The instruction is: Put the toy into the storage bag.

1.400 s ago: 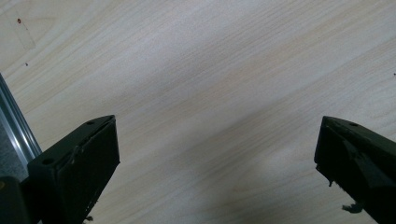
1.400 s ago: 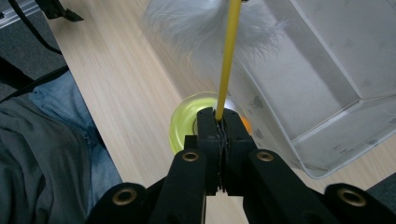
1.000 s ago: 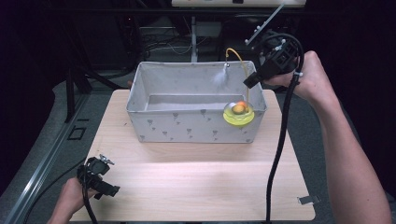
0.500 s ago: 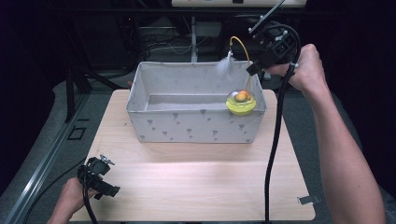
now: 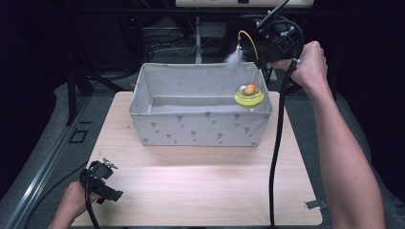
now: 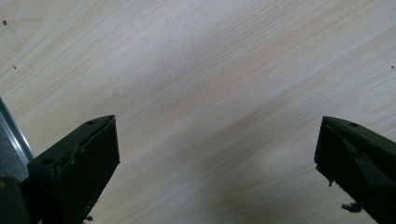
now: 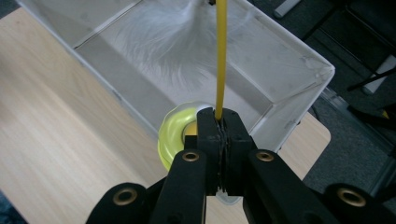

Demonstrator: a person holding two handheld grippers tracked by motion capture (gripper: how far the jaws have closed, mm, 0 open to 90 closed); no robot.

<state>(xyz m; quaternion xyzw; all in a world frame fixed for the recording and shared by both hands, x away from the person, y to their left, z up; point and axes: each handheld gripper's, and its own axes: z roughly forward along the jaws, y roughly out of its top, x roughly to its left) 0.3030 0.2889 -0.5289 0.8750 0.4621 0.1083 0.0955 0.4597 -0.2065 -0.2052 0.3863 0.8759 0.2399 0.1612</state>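
Note:
A cat toy with a yellow-green round base [image 5: 249, 98] and an orange ball hangs over the right end of the grey fabric bin [image 5: 200, 131]. Its thin yellow wire [image 7: 221, 56] arcs up to a white feather [image 5: 234, 58]. My right gripper [image 5: 261, 61] is shut on that wire just above the base, held high at the bin's far right corner. In the right gripper view the jaws [image 7: 219, 116] pinch the wire, with the base [image 7: 172, 135] below them and the feather [image 7: 163, 37] ahead. My left gripper [image 5: 104, 185] rests open near the table's front left, its jaws [image 6: 217, 172] wide over bare wood.
The bin's inside [image 7: 261, 60] looks bare and grey. Light wooden tabletop [image 5: 200, 181] spreads in front of the bin. A black cable [image 5: 277, 143] hangs from the right gripper across the table's right side. Dark stands and cables sit behind the table.
The right hand has carried the toy up and toward the bin's far right corner. The left gripper has stayed where it was.

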